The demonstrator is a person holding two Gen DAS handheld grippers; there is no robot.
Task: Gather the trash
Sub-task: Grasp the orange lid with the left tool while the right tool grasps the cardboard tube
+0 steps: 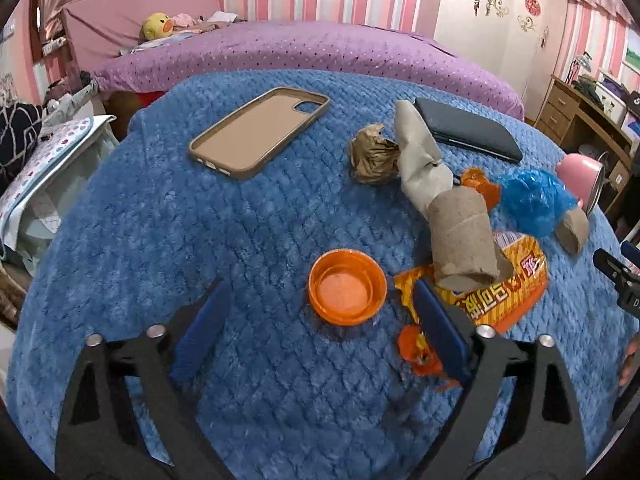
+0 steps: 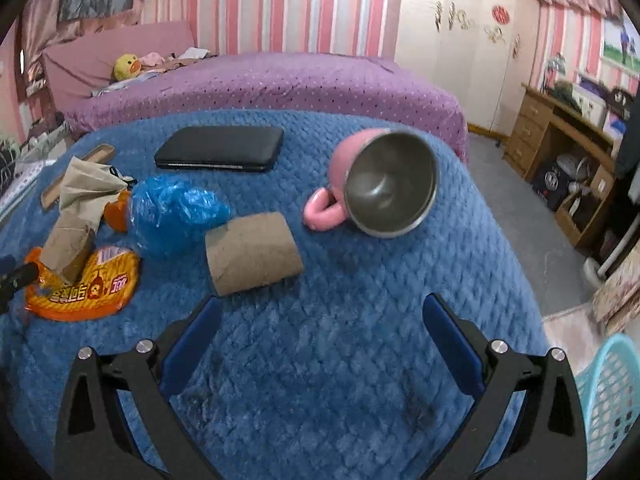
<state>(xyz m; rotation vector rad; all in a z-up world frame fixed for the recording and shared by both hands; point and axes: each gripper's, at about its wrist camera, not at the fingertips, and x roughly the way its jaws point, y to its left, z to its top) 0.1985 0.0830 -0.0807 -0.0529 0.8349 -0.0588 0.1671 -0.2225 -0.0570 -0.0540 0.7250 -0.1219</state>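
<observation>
While both the left hand-held gripper (image 1: 320, 332) and the right hand-held gripper (image 2: 320, 344) are held apart and empty, no trash is seen collected: the orange cap (image 1: 347, 287) just ahead of the left one and the cardboard tube (image 2: 253, 253) ahead of the right one are left on the table (image 2: 320, 400).

Your left gripper (image 1: 320, 320) and right gripper (image 2: 320, 328) both tilt downward, jaws spread wide, gripping nothing.

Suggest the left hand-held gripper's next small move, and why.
Probably ease forward and down so the fingers straddle the orange cap. The left hand-held gripper is open and empty, and the cap lies just ahead of the gap on the blue blanket, apart from the wrapper pile.
</observation>
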